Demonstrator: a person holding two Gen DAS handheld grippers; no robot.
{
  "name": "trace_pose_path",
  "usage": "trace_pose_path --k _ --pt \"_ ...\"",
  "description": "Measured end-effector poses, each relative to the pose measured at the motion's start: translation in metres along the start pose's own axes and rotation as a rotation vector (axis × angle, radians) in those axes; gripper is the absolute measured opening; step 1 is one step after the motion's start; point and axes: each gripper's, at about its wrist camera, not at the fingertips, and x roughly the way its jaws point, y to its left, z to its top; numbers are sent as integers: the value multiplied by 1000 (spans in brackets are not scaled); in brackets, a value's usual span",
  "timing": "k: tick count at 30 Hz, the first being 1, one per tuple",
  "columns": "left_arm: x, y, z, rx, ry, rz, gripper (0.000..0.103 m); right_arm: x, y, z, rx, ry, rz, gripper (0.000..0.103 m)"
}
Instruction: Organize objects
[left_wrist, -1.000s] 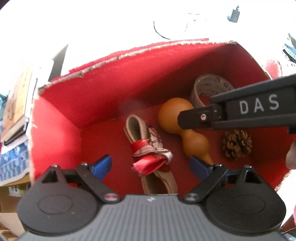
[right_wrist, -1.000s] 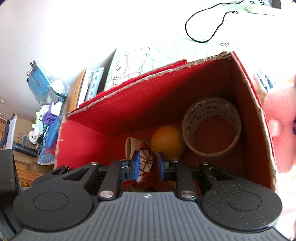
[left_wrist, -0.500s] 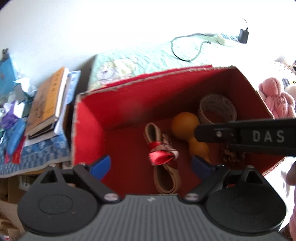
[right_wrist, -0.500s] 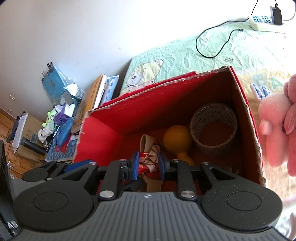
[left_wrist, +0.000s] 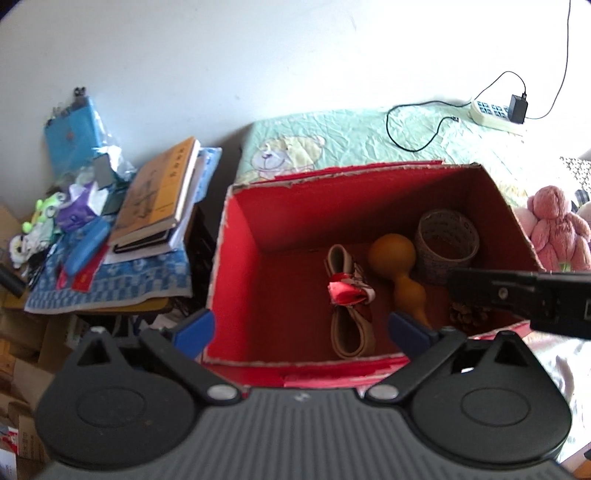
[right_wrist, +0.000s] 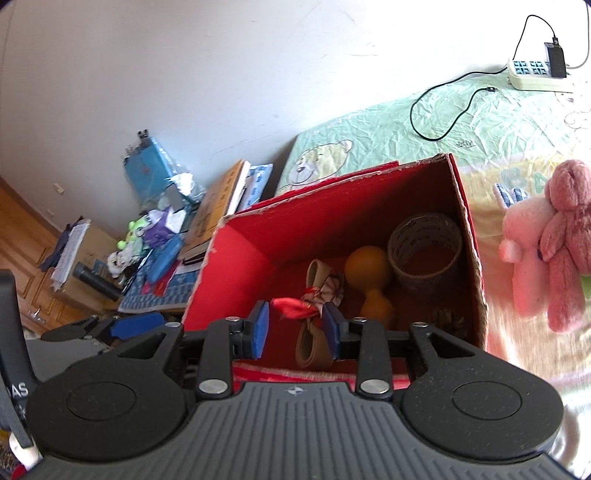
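Red cardboard box (left_wrist: 236, 258) on the bed is holding the sorted things.
Left tongs (left_wrist: 301, 328) are standing wide and empty; right tongs (right_wrist: 295, 325), just opening, are gripping nothing. Belt with red ribbon (left_wrist: 347, 295), gourd (left_wrist: 397, 258), tape roll (left_wrist: 445, 240) and pinecone (left_wrist: 469, 314) are lying inside. Next, I judge, lifting clear of the near rim, then reaching right for the pink plush toy (right_wrist: 546, 240).

Both wrist cameras are looking steeply down along their fingers, from just above the near rim of the red box (left_wrist: 236, 236), into its inside. The right view (right_wrist: 207, 280) is sitting further right and is taking in the plush toys (right_wrist: 546, 240). Both are sharing the box, the bedsheet (left_wrist: 351, 140) and the books (left_wrist: 159, 192).
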Motion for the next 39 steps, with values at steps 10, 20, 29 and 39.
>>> trace_pose_path --k 10,20,29,39 --pt "-24 -8 -21 -65 15 79 100 -29 0 -21 -44 36 76 39" --pt "-22 -2 -50 -153 78 134 100 -29 1 -34 -82 116 141 40" --pt "-8 6 -75 -202 160 143 100 -11 -1 -50 -85 212 163 40" --pt "16 11 -87 -196 224 120 100 8 -10 -58 -38 282 153 41"
